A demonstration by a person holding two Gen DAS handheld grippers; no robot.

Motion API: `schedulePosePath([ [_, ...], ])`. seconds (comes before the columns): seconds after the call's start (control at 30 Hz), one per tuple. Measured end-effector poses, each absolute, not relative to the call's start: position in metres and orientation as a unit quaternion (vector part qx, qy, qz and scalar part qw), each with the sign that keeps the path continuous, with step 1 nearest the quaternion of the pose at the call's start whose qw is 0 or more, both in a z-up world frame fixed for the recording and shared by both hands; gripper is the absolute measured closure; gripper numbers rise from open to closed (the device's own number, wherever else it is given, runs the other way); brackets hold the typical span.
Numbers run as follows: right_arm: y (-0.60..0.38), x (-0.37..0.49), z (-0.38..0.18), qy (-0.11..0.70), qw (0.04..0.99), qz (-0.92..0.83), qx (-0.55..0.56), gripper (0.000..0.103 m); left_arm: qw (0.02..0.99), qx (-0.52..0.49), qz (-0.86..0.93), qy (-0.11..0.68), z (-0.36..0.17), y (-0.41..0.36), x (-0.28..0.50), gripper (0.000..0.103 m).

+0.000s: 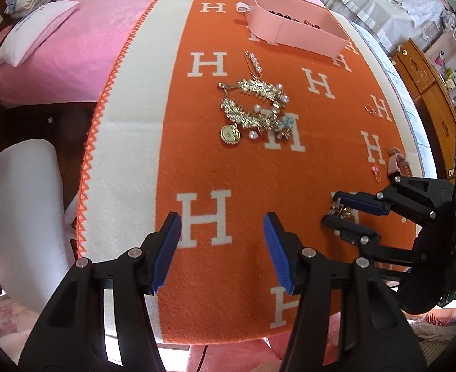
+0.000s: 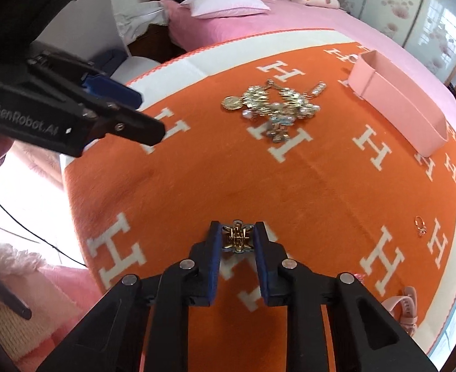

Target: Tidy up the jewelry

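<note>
A tangled pile of gold and pearl jewelry (image 1: 254, 108) lies mid-blanket; it also shows in the right wrist view (image 2: 274, 105). A pink box (image 1: 293, 21) with dark beads inside stands at the far end, also seen from the right wrist (image 2: 398, 105). My right gripper (image 2: 236, 237) is shut on a small gold hair claw (image 2: 237, 238), low over the blanket; from the left wrist it appears at the right (image 1: 336, 212). My left gripper (image 1: 221, 248) is open and empty over the near blanket. Small rings lie at the right (image 1: 376, 172) (image 2: 420, 226).
The orange blanket with white H letters (image 1: 197, 161) covers a table. A pink watch (image 2: 409, 310) lies near the right edge. A gold pin (image 1: 256, 63) lies beyond the pile. A pink bed (image 1: 82, 46) and a white chair (image 1: 26, 201) are at the left.
</note>
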State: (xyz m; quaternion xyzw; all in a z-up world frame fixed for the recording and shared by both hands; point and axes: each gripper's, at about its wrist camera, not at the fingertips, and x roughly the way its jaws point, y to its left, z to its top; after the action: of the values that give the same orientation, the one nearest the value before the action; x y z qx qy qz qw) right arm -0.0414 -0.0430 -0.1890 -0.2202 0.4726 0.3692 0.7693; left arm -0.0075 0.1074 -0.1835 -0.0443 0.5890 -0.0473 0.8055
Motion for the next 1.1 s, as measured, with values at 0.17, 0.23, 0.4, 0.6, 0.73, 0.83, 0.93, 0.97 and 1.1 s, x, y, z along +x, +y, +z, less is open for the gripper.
schedulePosePath([
  [0.17,-0.053,-0.02,-0.189,0.487,0.783,0.34,-0.187,0.083,0.809,-0.045,-0.041,0.585,-0.183,0.108,0.004,0.051],
  [0.23,-0.059,-0.01,-0.189,0.494,0.787,0.329,-0.169,0.083,0.813,-0.037,-0.04,0.58,-0.184,0.105,0.011,0.051],
  [0.4,-0.07,0.007,-0.188,0.51,0.791,0.312,-0.128,0.083,0.83,0.021,-0.055,0.555,-0.188,0.093,0.032,0.051],
  [0.6,-0.076,0.016,-0.188,0.516,0.792,0.309,-0.101,0.083,0.837,0.087,-0.074,0.535,-0.197,0.085,0.053,0.063],
  [0.73,-0.077,0.017,-0.189,0.514,0.794,0.311,-0.091,0.083,0.832,0.123,-0.1,0.531,-0.202,0.08,0.055,0.063],
  [0.83,-0.077,0.017,-0.189,0.514,0.795,0.311,-0.085,0.083,0.826,0.143,-0.124,0.531,-0.207,0.076,0.052,0.063],
  [0.93,-0.078,0.019,-0.19,0.514,0.796,0.311,-0.08,0.083,0.826,0.158,-0.132,0.524,-0.209,0.074,0.05,0.063],
  [0.97,-0.079,0.018,-0.189,0.513,0.796,0.311,-0.079,0.083,0.826,0.158,-0.136,0.523,-0.209,0.074,0.052,0.063],
  [1.1,-0.08,0.019,-0.19,0.513,0.797,0.311,-0.073,0.083,0.826,0.156,-0.15,0.52,-0.21,0.076,0.055,0.076],
])
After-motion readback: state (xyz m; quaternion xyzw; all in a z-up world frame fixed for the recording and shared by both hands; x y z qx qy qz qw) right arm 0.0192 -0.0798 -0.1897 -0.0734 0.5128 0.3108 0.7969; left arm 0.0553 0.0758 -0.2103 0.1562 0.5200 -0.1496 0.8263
